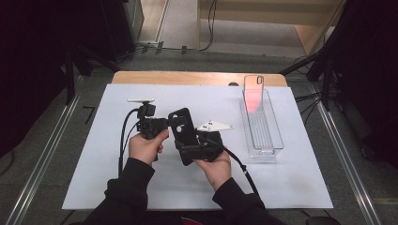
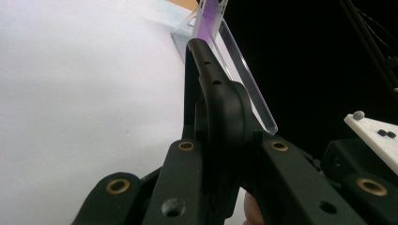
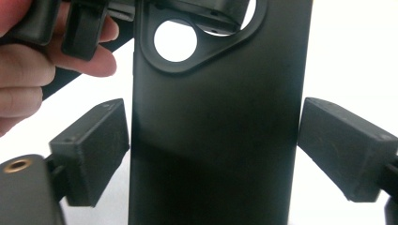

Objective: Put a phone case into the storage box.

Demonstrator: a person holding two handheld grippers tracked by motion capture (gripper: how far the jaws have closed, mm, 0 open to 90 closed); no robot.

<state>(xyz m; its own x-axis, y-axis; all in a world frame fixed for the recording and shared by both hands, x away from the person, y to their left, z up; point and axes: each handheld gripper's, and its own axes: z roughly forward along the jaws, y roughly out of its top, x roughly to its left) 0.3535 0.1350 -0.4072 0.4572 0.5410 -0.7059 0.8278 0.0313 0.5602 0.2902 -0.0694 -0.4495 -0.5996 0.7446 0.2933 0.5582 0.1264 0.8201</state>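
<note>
The left gripper (image 1: 165,123) pinches the black phone case (image 1: 184,133) by its far edge above the surface (image 1: 291,183); the right gripper (image 1: 199,149) stands wide, pads apart from its sides. That thin edge grip could slip and drop the case.

A white rectangular sheet (image 1: 281,183) covers most of a light wooden table (image 1: 197,78), whose far edge shows bare beyond it. The table stands on a grey carpeted floor (image 1: 56,187) crossed by silver metal rails (image 1: 40,164) at both sides. Black curtains (image 1: 28,70) hang to the left and right. Beyond, black cables (image 1: 206,28) trail past pale wooden furniture (image 1: 281,14).
</note>
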